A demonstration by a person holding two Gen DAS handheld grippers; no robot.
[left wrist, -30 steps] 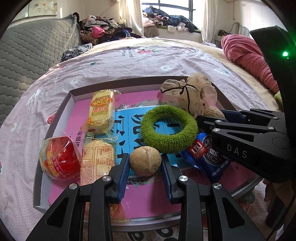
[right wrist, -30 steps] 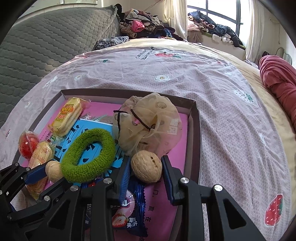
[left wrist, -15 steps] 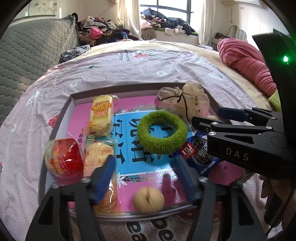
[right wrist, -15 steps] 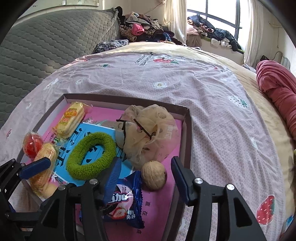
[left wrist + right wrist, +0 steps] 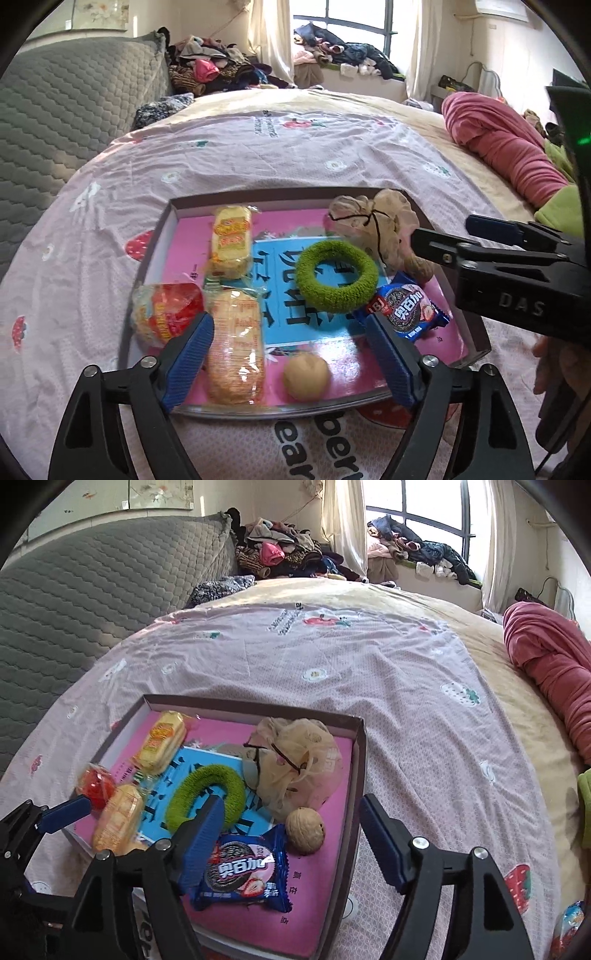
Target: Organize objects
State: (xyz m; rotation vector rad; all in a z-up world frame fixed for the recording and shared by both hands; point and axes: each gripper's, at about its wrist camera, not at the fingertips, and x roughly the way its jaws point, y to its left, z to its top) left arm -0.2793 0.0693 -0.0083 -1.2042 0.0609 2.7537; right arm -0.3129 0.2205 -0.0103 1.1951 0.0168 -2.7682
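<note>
Change since a second ago: both grippers had a walnut pinched between their blue pads; both nuts now lie free on the pink floor of the tray (image 5: 147, 266) and both grippers have lifted up and back, so more of the tray shows in each view

Left gripper (image 5: 295, 350): jaws spread wide and opening, pads clear of everything. Its walnut (image 5: 306, 376) sits between the fingers in view but below them, near the tray's near edge, just right of the pale wrapped cake (image 5: 235, 362). Nut seam faces the camera, roughly upright

Right gripper (image 5: 291, 845): jaws likewise spread and opening, nothing pressed. Second walnut (image 5: 305, 830) rests by the tray's right wall (image 5: 360, 775), touching or just beside the top right corner of the blue cookie packet (image 5: 243, 875), and right below the mesh bag (image 5: 295, 764). Blunt end with dark holes points right

Other contents, unmoved:
- green fuzzy ring (image 5: 337, 278), lying flat on the blue printed panel, centre of tray
- yellow snack cake (image 5: 231, 242), long axis running away from the camera, far left part of tray
- pale wrapped cake, long axis also near to far, in line with the yellow one
- red wrapped snack (image 5: 168, 314), left edge of tray, touching the pale cake's wrapper
- cookie packet, long axis left to right in the right wrist view, print readable from the near side

Tray sits on a lilac bedspread (image 5: 332, 657)
</note>
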